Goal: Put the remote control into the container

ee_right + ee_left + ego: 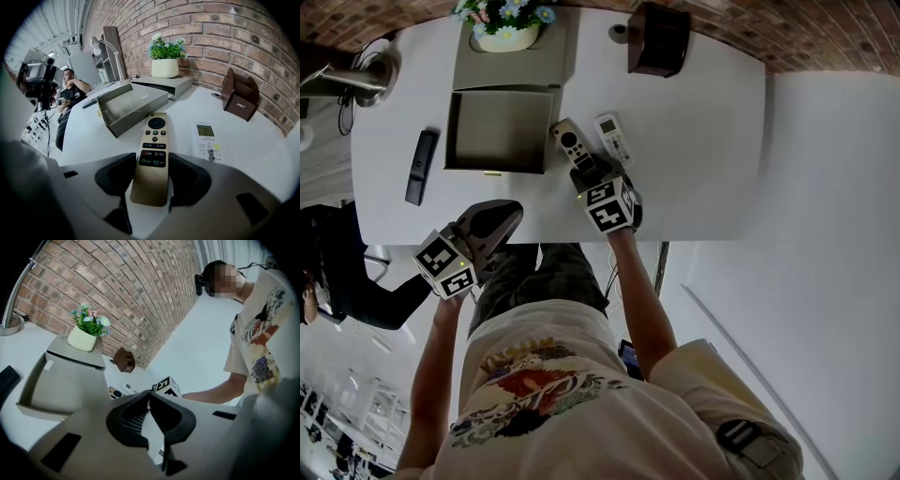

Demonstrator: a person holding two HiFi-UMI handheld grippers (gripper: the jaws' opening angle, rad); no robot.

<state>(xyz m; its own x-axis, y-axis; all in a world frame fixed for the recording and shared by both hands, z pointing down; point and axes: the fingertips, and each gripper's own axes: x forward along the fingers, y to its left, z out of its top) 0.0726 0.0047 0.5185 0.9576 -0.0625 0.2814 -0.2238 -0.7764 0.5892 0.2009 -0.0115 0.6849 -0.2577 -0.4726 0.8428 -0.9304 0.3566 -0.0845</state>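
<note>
Right gripper view: my right gripper (pixel 151 161) straddles the gold remote control (pixel 156 124); jaws wide, pads against its two long edges.
Remote position: flat on the white table (pixel 262 159), just beside the open grey container (pixel 126 110), outside it.
Beyond remote: white remote control (pixel 206 140), lying apart.
Left gripper view: my left gripper (pixel 150 397) holds nothing; jaw tips together.
Head view: left gripper at the table's near edge.

head: steeply down over counter (pixel 712 141) | left: at counter edge, facing across | right: low, close | shared: container (pixel 499 131)
</note>
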